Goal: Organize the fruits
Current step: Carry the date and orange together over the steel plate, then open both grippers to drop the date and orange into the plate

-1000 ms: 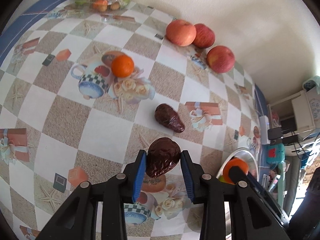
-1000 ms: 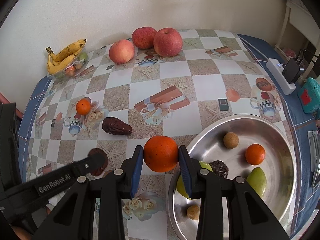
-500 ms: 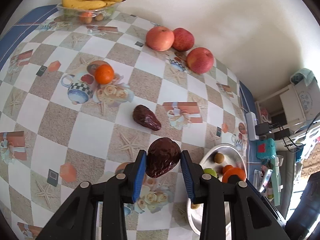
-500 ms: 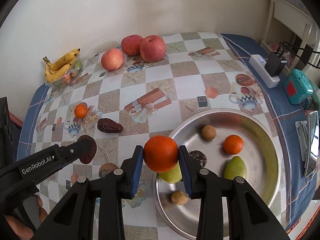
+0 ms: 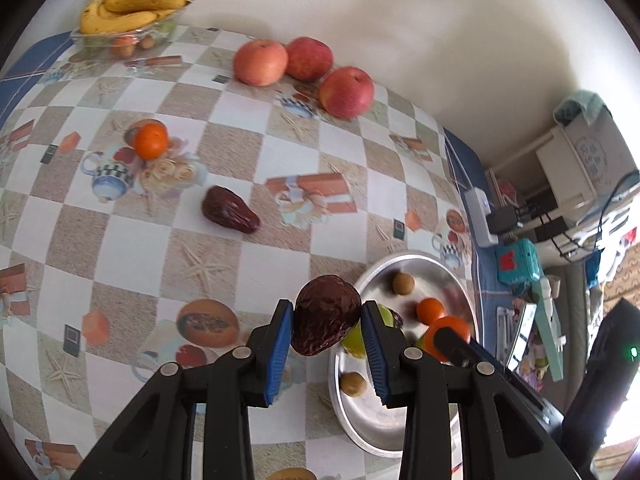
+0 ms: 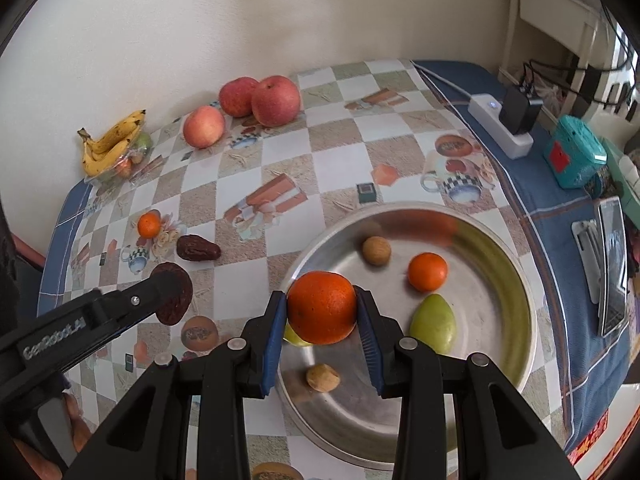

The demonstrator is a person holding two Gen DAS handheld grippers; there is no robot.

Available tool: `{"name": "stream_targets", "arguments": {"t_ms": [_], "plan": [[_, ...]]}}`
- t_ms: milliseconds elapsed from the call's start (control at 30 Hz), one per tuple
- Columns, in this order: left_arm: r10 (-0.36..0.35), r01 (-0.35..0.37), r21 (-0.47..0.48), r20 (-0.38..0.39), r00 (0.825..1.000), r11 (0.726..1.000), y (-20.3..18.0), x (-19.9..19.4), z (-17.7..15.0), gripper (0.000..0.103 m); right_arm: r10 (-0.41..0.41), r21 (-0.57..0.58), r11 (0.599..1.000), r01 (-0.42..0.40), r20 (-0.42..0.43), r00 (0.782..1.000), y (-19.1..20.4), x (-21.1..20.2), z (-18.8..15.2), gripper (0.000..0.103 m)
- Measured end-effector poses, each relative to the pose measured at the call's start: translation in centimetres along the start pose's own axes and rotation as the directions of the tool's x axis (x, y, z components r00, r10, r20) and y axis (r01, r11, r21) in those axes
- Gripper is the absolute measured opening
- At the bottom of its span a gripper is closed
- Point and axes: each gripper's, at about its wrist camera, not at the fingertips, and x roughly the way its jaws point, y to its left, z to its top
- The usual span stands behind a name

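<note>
Both fruits are being carried to the metal bowl (image 6: pixel 516 280): the left gripper (image 5: pixel 326 330) clamps a date (image 5: pixel 325 320) at its 9 o'clock rim, the right gripper (image 6: pixel 322 316) clamps an orange (image 6: pixel 322 307) over it (next, unclamp above bare metal)

Orange (image 6: pixel 322 307) clamped in the right gripper (image 6: pixel 322 320) above the metal bowl (image 6: pixel 516 280).
To its left, the left gripper (image 6: pixel 170 294) pinches a dark dried fruit (image 6: pixel 176 304) over the checked tablecloth (image 6: pixel 332 148).

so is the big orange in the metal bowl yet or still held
Still held. The right gripper is shut on the big orange, both blue pads pressing its sides, above the metal bowl, not resting in it.
</note>
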Motion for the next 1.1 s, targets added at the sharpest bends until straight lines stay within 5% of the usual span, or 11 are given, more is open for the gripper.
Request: {"name": "stream_targets", "arguments": {"t_ms": [367,1100], "plan": [[-0.022,0.035,0.145,-0.087,0.996,0.989,-4.8,2.1,-2.9,0.037,-0.064,0.164,0.984,0.066,-0.016,0.998,-6.1,-0.1,0.1,0.037],[-0.013,0.051,0.200,-0.186,0.982,0.978,-6.2,4.5,-4.9,0.044,-0.083,0.173,0.980,0.098,-0.092,0.992,-6.6,1.5,-0.4,0.038]]}}
